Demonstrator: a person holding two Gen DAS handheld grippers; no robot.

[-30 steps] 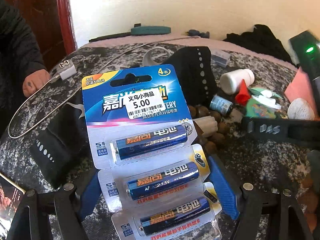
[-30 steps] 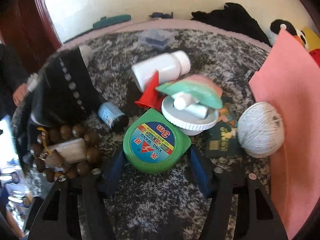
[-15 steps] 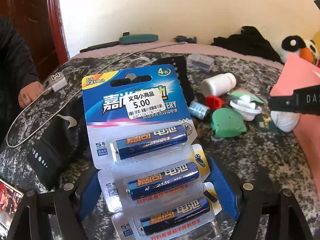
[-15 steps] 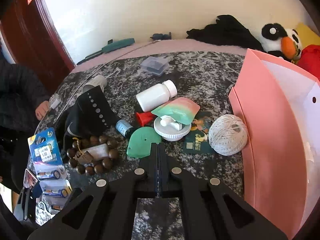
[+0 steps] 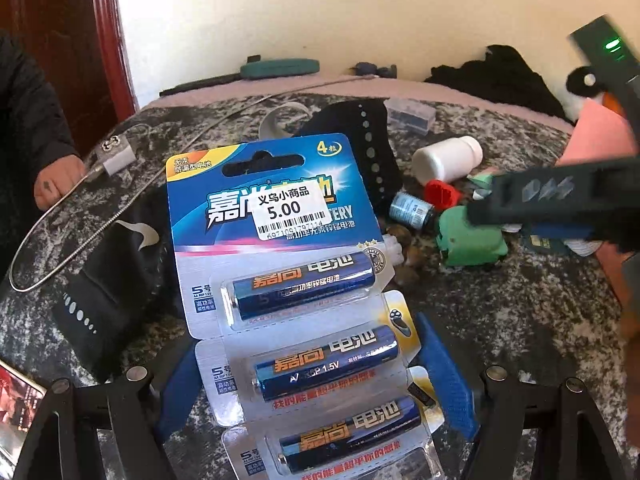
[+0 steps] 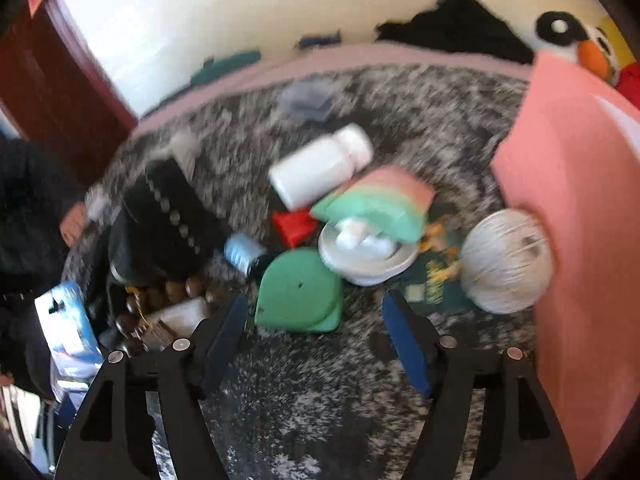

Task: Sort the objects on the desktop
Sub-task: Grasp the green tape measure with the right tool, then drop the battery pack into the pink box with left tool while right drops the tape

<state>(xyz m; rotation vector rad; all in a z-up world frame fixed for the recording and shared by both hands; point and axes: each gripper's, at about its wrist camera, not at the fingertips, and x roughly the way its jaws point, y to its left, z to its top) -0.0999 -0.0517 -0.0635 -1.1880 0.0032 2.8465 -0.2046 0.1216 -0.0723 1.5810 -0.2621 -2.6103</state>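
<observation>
L gripper (image 5: 308,376) stood clamped on a blue battery pack (image 5: 296,292), its blue pads pressed to the card's two edges, pack held upright above the grey mottled cloth (image 5: 500,320); R gripper (image 6: 316,344) had its jaws just opening, now wide apart w/ nothing between them, tips poised near a green tape measure (image 6: 298,292) lying flat on the cloth, pads apart from it; white bottle (image 6: 320,168), twine ball (image 6: 506,260) & pink folder (image 6: 576,240) lay nearby; view blurred.

batt pack (image 5: 288,264) x1 | wht bottle (image 6: 320,164) x1 | twine ball (image 6: 506,260) x1
</observation>
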